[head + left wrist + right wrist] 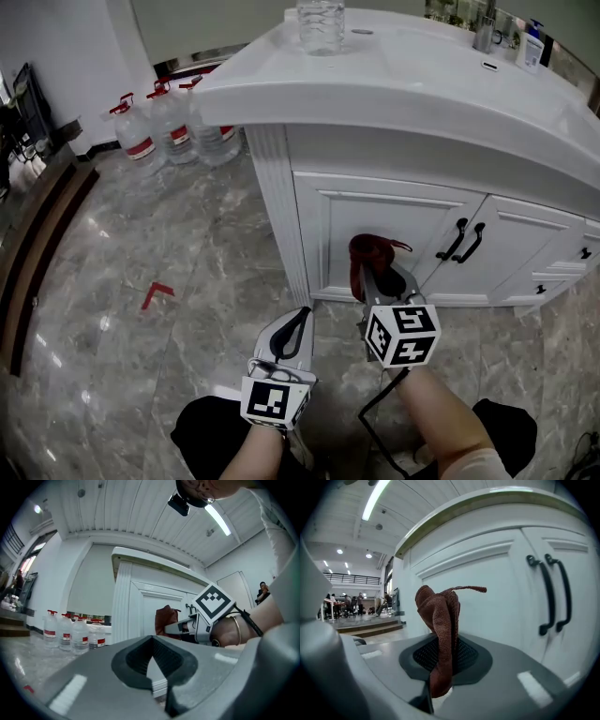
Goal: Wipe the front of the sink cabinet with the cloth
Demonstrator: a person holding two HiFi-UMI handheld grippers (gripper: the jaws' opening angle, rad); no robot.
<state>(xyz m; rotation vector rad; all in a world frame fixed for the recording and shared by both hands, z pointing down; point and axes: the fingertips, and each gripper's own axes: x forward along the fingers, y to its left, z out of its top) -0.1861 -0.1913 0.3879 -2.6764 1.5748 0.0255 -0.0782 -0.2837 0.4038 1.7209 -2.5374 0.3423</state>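
Observation:
The white sink cabinet (375,211) fills the right half of the head view, under a white countertop (422,89). My right gripper (380,278) is shut on a dark red cloth (371,251), held up before the lower part of the left door. In the right gripper view the cloth (439,616) stands bunched above the jaws, close to the door panel (497,583); I cannot tell whether it touches. My left gripper (296,323) hangs lower left, over the floor, shut and holding nothing. In the left gripper view the cloth (165,619) shows beside the cabinet's corner post (121,606).
Two black door handles (464,240) sit right of the cloth, and a drawer knob (585,252) further right. Several water bottles (169,127) stand on the marble floor left of the cabinet. A clear bottle (321,23) and a faucet (486,33) are on the countertop. Red tape (157,294) marks the floor.

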